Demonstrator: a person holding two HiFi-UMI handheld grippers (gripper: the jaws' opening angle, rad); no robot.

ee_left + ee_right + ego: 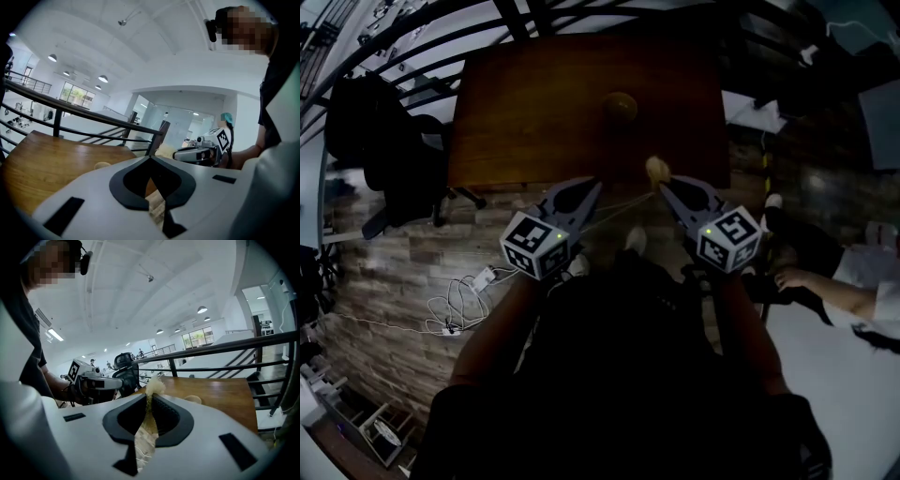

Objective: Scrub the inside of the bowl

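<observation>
The bowl [619, 106] lies upper centre, about equally ahead of both: right gripper [664, 185] jaws grasp a scrubber [656, 170], left gripper [592, 185] jaws are clenched empty.

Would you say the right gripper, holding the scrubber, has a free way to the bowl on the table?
Probably yes: the right gripper is at the near edge of the table, and only bare wood lies between its scrubber and the bowl.

Dim, murky head view; both gripper views bright under ceiling lamps [52, 57], fisheye-warped, dark-cornered.
</observation>
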